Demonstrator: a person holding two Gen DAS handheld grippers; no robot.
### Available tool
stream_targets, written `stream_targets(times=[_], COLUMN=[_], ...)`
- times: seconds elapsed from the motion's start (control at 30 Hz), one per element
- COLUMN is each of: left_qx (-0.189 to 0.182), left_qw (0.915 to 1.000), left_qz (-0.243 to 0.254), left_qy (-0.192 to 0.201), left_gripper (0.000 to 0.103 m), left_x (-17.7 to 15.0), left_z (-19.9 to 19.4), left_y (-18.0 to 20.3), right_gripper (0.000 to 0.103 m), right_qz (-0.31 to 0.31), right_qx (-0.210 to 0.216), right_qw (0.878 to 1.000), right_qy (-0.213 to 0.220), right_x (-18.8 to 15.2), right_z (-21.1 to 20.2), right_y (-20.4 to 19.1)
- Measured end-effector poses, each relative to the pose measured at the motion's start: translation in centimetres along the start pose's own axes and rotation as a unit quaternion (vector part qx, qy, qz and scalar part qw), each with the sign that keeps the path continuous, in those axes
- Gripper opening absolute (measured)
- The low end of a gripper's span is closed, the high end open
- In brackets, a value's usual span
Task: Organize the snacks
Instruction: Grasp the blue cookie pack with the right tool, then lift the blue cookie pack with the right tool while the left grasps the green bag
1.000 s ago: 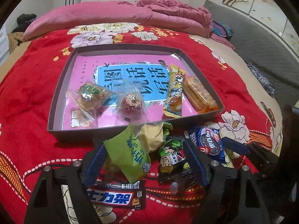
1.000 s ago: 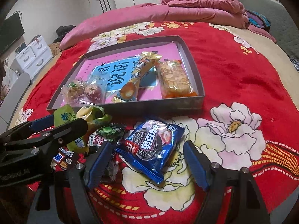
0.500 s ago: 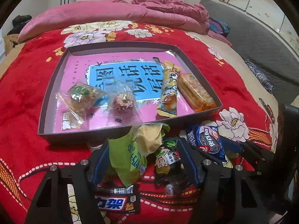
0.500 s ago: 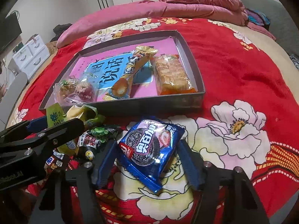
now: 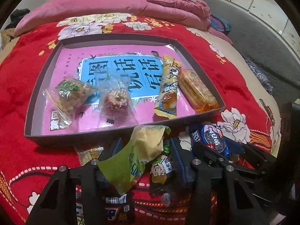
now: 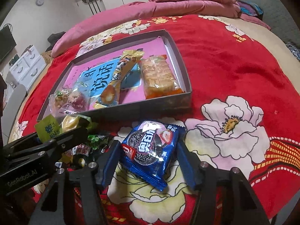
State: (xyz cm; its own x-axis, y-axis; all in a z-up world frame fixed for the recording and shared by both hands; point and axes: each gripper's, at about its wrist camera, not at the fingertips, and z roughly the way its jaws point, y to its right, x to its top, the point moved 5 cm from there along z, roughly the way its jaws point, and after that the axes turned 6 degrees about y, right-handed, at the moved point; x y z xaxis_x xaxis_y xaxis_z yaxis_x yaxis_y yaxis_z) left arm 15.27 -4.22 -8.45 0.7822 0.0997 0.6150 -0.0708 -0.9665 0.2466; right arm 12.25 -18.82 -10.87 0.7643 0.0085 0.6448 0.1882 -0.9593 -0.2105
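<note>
A shallow dark box (image 5: 32,101) (image 6: 185,86) with a pink and blue lining lies on the red bed cover and holds several wrapped snacks. My left gripper (image 5: 146,151) has its blue pads closing around a green and yellow packet (image 5: 135,155), which also shows in the right wrist view (image 6: 56,127); the jaws look nearly shut on it. My right gripper (image 6: 148,153) straddles a blue Oreo pack (image 6: 151,148) (image 5: 210,138), with both pads at the pack's sides.
Loose snacks lie in front of the box: a cartoon-face packet (image 5: 161,168), a Snickers bar (image 5: 112,210), green candy wrappers (image 6: 95,138). A pink duvet (image 5: 112,1) lies beyond the box. White drawers (image 6: 26,65) stand left of the bed.
Both grippers have narrowed: the left around the green and yellow packet, the right around the Oreo pack. Both views moved slightly forward toward the box.
</note>
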Motion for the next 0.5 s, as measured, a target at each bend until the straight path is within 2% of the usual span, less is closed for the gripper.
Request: stream_targets(times=[0.13,0.17,0.27,0.5], left_qx=[-0.003,-0.002,-0.008,-0.017], left_qw=[1.0,1.0,0.9999,0.9998], left_qz=[-0.001,0.0,0.003,-0.001], left_qy=[-0.004,-0.006,-0.012,-0.014], left_gripper=[0.052,0.052,0.045,0.035], left_x=[0.0,-0.1,-0.3,-0.3], left_z=[0.3,0.4,0.6,0.5], left_y=[0.1,0.1,0.3,0.3], right_gripper=[0.06,0.056,0.051,0.051], right_qz=[-0.004,-0.006,-0.014,-0.011], right_qx=[-0.002,-0.001,0.005,0.043], right_qw=[1.0,1.0,1.0,0.999], right_qy=[-0.002,-0.002,-0.004,0.005], right_x=[0.3,0.4,0.4,0.6], right_z=[0.9,1.0,1.1,-0.3], right_y=[0.0,0.0,-0.2,-0.2])
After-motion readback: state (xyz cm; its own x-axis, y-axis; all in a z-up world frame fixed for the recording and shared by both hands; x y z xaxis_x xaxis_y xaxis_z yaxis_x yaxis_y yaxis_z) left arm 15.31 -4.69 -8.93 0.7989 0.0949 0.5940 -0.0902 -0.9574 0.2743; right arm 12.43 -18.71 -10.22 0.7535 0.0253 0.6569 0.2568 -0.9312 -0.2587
